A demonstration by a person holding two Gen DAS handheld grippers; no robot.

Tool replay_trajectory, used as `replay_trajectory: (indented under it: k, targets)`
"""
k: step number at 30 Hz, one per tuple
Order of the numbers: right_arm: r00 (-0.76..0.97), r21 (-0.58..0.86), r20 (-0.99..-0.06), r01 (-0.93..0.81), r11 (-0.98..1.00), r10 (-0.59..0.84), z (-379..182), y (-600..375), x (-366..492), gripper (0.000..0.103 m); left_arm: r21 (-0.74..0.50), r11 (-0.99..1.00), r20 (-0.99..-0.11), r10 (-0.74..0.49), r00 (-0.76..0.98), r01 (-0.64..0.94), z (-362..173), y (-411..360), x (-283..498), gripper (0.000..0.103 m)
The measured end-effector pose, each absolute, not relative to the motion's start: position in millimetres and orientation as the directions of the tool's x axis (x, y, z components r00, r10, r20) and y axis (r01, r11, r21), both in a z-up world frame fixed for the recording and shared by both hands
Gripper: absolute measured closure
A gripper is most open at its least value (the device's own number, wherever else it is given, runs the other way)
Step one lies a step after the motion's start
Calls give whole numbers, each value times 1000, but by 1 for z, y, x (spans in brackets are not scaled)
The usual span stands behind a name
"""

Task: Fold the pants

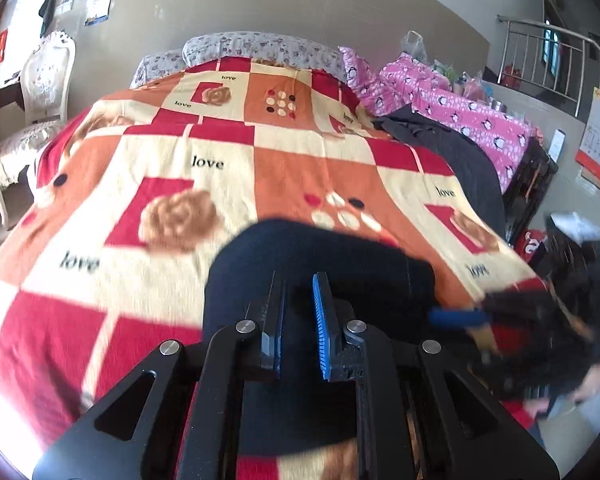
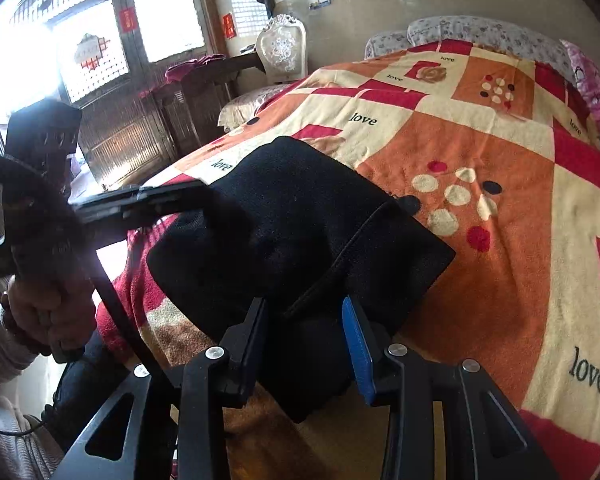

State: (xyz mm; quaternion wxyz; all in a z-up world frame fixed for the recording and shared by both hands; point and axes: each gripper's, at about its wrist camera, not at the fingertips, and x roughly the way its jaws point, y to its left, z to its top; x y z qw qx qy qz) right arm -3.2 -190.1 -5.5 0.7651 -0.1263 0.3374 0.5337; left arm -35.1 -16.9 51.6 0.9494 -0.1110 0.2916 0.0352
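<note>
Dark navy folded pants (image 1: 320,256) lie near the front edge of a bed with a red, orange and cream checked blanket (image 1: 300,160). My left gripper (image 1: 298,280) is over their near side with dark fabric in the narrow gap between its fingers. The right wrist view shows it (image 2: 196,192) shut on the left edge of the pants (image 2: 300,220). My right gripper (image 2: 306,308) has its jaws apart, with the near end of the pants lying loose between them and the pads not pressing. It appears blurred at the right (image 1: 452,316) in the left wrist view.
A pink penguin quilt (image 1: 460,112) and a dark garment (image 1: 440,132) lie along the bed's far right side. A white chair (image 2: 284,48) and a dark wooden cabinet (image 2: 204,92) stand left of the bed. A person's hand (image 2: 48,312) holds the left gripper's handle.
</note>
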Motion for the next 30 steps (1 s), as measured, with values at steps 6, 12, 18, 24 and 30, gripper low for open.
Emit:
replay_trajectory:
  k: [6,12,18,24,30]
  targets:
    - [222,178,-640,-888,423,735,-4,-188,-6,66,-257,952,-688,-60,723,-166,14,8,30,89]
    - [232,183,-626,-884,430,744,-5,-189,-6,66,-274,945,-666,-53,744,-179,17,11,22,90]
    - [232,195,-606,-884,425,761,-7,-193,-6,66,-230,965,-603,-39,797,-128,45,-10,-21,90]
    - [239,212,-587,-877,432,773,-8,-195,-6,65,-172,977,-656,-16,754,-129,16,-14,-16,89]
    - [285,166,-558,-882,442,779,-3,-200,-16,63,-224,965,-623,-34,781,-136,42,6,-33,89]
